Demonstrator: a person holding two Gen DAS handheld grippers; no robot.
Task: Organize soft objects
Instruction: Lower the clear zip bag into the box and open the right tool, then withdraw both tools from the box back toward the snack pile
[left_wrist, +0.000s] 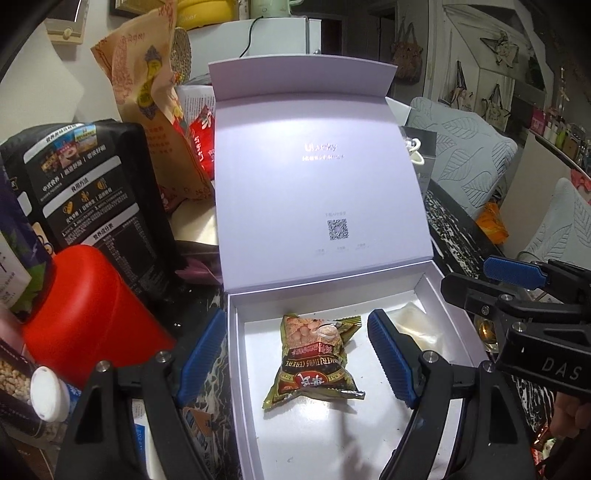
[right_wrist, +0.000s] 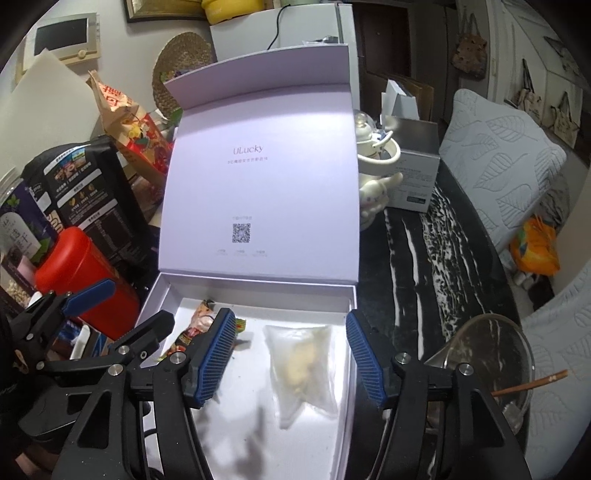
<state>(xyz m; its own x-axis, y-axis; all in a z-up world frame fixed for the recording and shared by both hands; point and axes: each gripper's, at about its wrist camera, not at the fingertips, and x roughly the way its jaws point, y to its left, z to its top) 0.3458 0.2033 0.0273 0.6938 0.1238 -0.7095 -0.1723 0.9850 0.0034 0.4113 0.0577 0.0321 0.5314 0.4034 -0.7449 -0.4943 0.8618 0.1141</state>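
Observation:
A white gift box (left_wrist: 236, 369) stands open on the table, its lilac lid (left_wrist: 317, 166) upright behind. A green cereal snack packet (left_wrist: 314, 358) lies inside on the left. A clear plastic pouch (right_wrist: 303, 365) with pale contents lies inside on the right; it also shows in the left wrist view (left_wrist: 413, 325). My left gripper (left_wrist: 299, 358) is open, hovering over the cereal packet without holding it. My right gripper (right_wrist: 291, 358) is open above the clear pouch, empty. The box (right_wrist: 347, 387) and part of the cereal packet (right_wrist: 201, 321) show in the right wrist view.
Left of the box stand a red canister (left_wrist: 92, 314), a black food bag (left_wrist: 99, 184), a brown paper bag (left_wrist: 155, 103) and a white-capped bottle (left_wrist: 48, 391). Right of it are a black marble tabletop (right_wrist: 436, 266), a glass bowl with chopsticks (right_wrist: 491, 362), a white figurine (right_wrist: 376, 173) and a grey box (right_wrist: 417, 162).

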